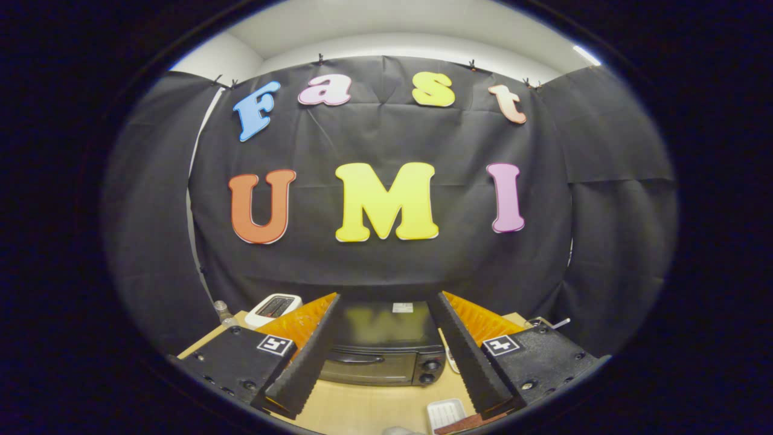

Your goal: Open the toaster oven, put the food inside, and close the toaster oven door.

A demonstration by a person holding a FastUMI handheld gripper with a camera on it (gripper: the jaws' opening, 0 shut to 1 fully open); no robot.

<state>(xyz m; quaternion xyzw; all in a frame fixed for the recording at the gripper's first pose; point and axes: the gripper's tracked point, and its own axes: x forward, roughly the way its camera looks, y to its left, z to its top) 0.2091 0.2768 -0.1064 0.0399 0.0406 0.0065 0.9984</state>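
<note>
Fingers (302, 356) first, right up close: two ridged wedges reaching forward from the gripper (383, 301), spread wide apart with nothing between their pads, so the jaws are open and holding nothing. Each finger sits on a dark block carrying a square marker.

Between the fingers and just beyond them stands the oven (381, 353), a dark box on the table (362, 408). Its door is shut, the handle bar running across the top of the glass, and two knobs sit stacked at its right side. A small pale label is on its top panel.

Down by the right finger's base, a white tray (445, 414) rests on the wood, partly hidden by that finger, and I cannot tell what it holds. Next to it, nearer still, a grey rounded shape just peeks in, too little of it to name.

Beyond the left finger, a white toaster (273, 309) sits near the table's far left corner, with a small clear bottle (222, 312) just beside it. Off behind the right block, a thin metal piece pokes up, too small to identify.

Black cloth hangs behind it all.
</note>
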